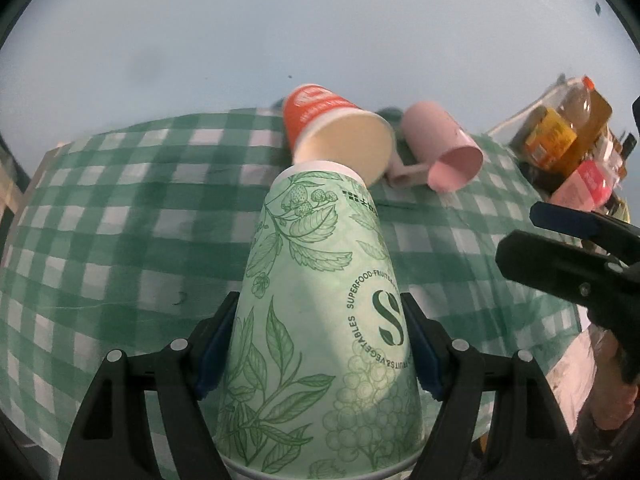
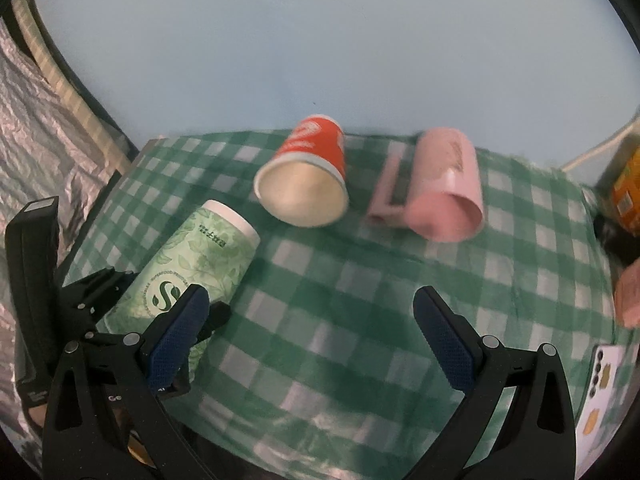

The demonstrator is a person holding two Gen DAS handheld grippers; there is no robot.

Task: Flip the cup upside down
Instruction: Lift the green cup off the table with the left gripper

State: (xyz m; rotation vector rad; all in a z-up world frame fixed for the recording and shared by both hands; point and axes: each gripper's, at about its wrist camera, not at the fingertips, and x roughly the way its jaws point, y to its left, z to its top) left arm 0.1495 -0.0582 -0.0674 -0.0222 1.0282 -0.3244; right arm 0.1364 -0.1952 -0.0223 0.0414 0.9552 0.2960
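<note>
My left gripper (image 1: 318, 344) is shut on a green leaf-print paper cup (image 1: 320, 320), held with its closed base pointing away from me and its rim near the camera. The same cup (image 2: 188, 268) shows in the right wrist view, tilted, above the green checked tablecloth (image 2: 360, 300). An orange paper cup (image 1: 336, 132) (image 2: 304, 176) lies on its side, mouth toward me. A pink mug (image 1: 444, 148) (image 2: 444, 188) with a handle lies on its side beside it. My right gripper (image 2: 312, 320) is open and empty over the cloth; it shows at the right of the left wrist view (image 1: 568, 248).
Bottles and packets (image 1: 568, 140) stand at the table's far right. A white phone (image 2: 604, 384) lies at the right edge. Crinkled silver sheeting (image 2: 36, 136) lies beyond the left table edge. A pale blue wall is behind.
</note>
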